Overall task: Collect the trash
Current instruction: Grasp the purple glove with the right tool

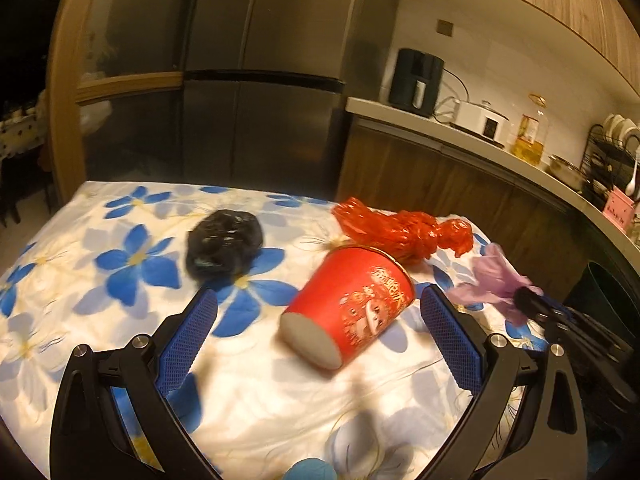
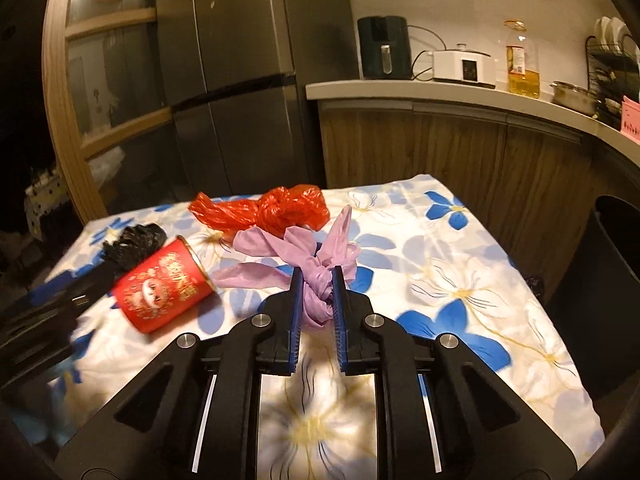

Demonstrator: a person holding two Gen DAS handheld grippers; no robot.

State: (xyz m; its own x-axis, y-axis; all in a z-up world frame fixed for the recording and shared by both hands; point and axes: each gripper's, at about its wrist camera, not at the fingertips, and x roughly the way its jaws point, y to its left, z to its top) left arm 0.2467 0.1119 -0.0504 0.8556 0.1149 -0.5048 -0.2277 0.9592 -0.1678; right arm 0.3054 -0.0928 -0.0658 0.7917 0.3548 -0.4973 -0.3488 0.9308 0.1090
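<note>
- Nearest the right wrist camera, the right claw (image 2: 316,280) is clenched on the knotted middle of the lilac plastic bag (image 2: 320,258); its blue ribbed pads (image 2: 297,300) pinch the thin film from both sides
- The bag is soft, crinkled film with loose tails that spread over the surface (image 2: 500,280), so the pinch may hold only a fold; the film could slip out when lifted, and a trailing tail could drag across the red bag just behind it
- The left claw (image 1: 320,300) stands released, jaws wide, with the red paper cup (image 1: 352,300) lying on its side between them, not yet touched by either pad
- The cup is a smooth, stiff, tapered cylinder with a pale flat base toward the camera; on its side it can roll away, and a hard squeeze on the thin wall could crush it or squirt it out
- The crumpled red plastic bag (image 1: 400,232) lies just behind the cup's open rim, and the glossy black wad (image 1: 224,242) sits apart to the left; both are light and easily pushed
- The flowered cloth over the surface is loose fabric, so a low pad could snag and pull it
- A dark bin (image 2: 600,280) stands beside the surface on the right; a loosely held bag could drop short of it
</note>
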